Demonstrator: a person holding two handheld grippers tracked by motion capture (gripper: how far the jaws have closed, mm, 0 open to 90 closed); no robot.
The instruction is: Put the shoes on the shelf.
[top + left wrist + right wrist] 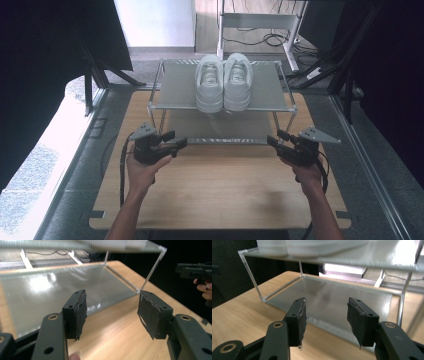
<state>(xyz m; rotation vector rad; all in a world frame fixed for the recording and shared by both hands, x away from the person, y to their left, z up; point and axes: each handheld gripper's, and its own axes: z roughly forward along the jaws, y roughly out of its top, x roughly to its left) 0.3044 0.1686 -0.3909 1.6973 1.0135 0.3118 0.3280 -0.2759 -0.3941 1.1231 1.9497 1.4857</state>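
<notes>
A pair of white sneakers [223, 82] stands side by side on the top shelf [175, 92] of a small two-tier metal rack; their soles [312, 247] show at the top of the right gripper view. My left gripper [176, 140] hovers over the wooden table near the rack's front left corner, jaws open and empty [112, 305], facing the lower shelf [50, 290]. Near the front right corner my right gripper [275, 138] is also open with nothing between its pads [325, 312]. The right gripper's body [195, 271] appears at the far right of the left gripper view.
The rack stands at the back of a wooden table [220, 190]. Thin white posts [252, 277] hold up the top shelf at the corners. Behind the table are a white stand [260, 22], cables on the floor and dark frames on both sides.
</notes>
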